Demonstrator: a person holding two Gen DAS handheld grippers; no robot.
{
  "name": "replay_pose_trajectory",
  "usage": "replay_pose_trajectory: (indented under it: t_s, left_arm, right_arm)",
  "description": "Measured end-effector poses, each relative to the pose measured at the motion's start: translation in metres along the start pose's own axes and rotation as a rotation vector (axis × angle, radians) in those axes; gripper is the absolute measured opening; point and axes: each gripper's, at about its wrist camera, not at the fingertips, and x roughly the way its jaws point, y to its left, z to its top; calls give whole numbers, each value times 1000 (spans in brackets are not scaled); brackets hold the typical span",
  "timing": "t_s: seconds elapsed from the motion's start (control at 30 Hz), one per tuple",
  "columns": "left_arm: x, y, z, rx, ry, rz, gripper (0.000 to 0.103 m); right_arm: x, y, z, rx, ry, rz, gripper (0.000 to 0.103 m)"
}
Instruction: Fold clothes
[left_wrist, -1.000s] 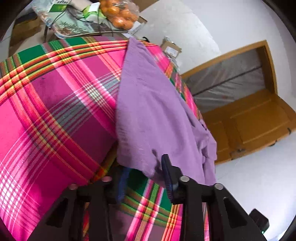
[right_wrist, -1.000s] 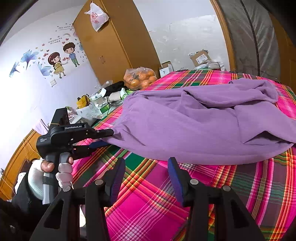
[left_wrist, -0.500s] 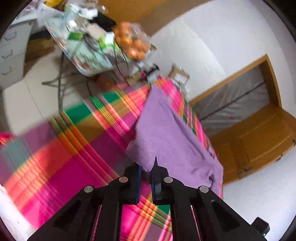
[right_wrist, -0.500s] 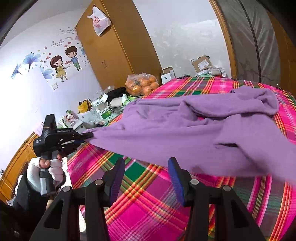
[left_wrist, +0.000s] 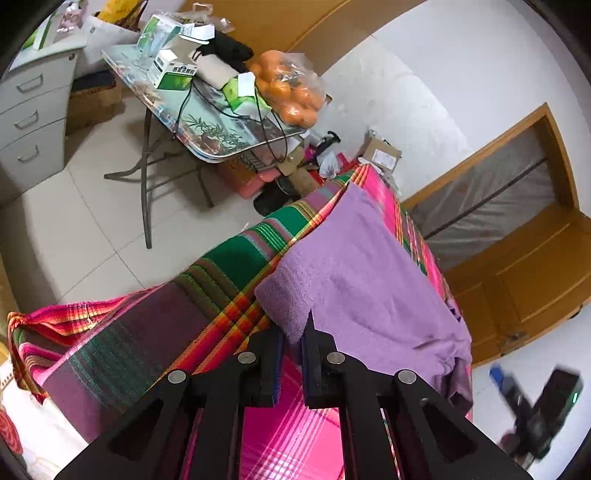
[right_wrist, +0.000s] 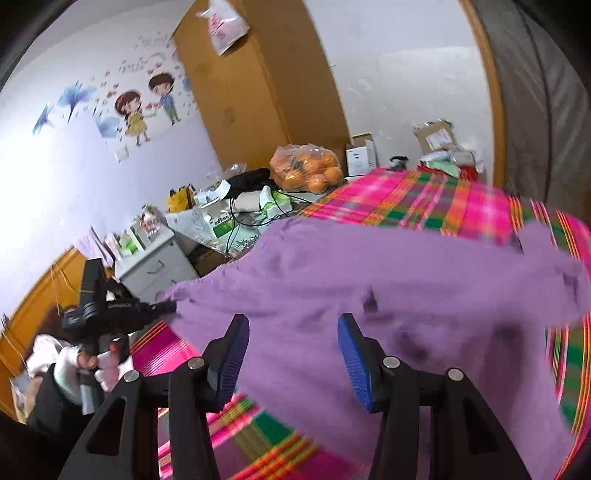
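A purple garment (left_wrist: 362, 280) lies stretched over a bed covered by a pink, green and orange plaid sheet (left_wrist: 221, 280). My left gripper (left_wrist: 293, 341) is shut on a ribbed hem corner of the garment and holds it lifted off the bed edge. In the right wrist view the same garment (right_wrist: 369, 280) spreads wide and blurred, and the left gripper (right_wrist: 170, 306) shows at the far left, held by a hand (right_wrist: 99, 365), pinching the cloth's corner. My right gripper (right_wrist: 291, 350) is open just above the garment's near edge, with nothing between its blue pads.
A folding table (left_wrist: 207, 122) crowded with boxes, cables and a bag of oranges (left_wrist: 291, 92) stands beside the bed. A grey drawer cabinet (left_wrist: 33, 110) is at the left. Tiled floor (left_wrist: 92, 206) lies between them. A wooden wardrobe (right_wrist: 251, 92) stands behind.
The left gripper closed on the garment's corner and pulled it back past the bed edge. The right gripper, still open, moved in closer over the cloth.
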Motion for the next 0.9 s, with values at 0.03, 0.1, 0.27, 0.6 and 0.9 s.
replay_pose_trajectory:
  t_s: [0.03, 0.1, 0.27, 0.6, 0.9]
  left_arm:
    - [0, -2, 0, 12, -1, 3, 8]
    - [0, -5, 0, 34, 1, 11, 8]
    - [2, -4, 2, 51, 13, 9, 8]
    - [8, -5, 7, 84, 29, 12, 9]
    - [8, -7, 15, 115, 38, -22, 9]
  right_arm:
    - [10, 3, 12, -31, 9, -1, 51]
    - [28, 8, 31, -81, 28, -2, 51]
    - [104, 17, 79, -228, 118, -8, 51]
    - [249, 18, 124, -396, 292, -7, 51]
    - [323, 17, 136, -438, 417, 54, 11]
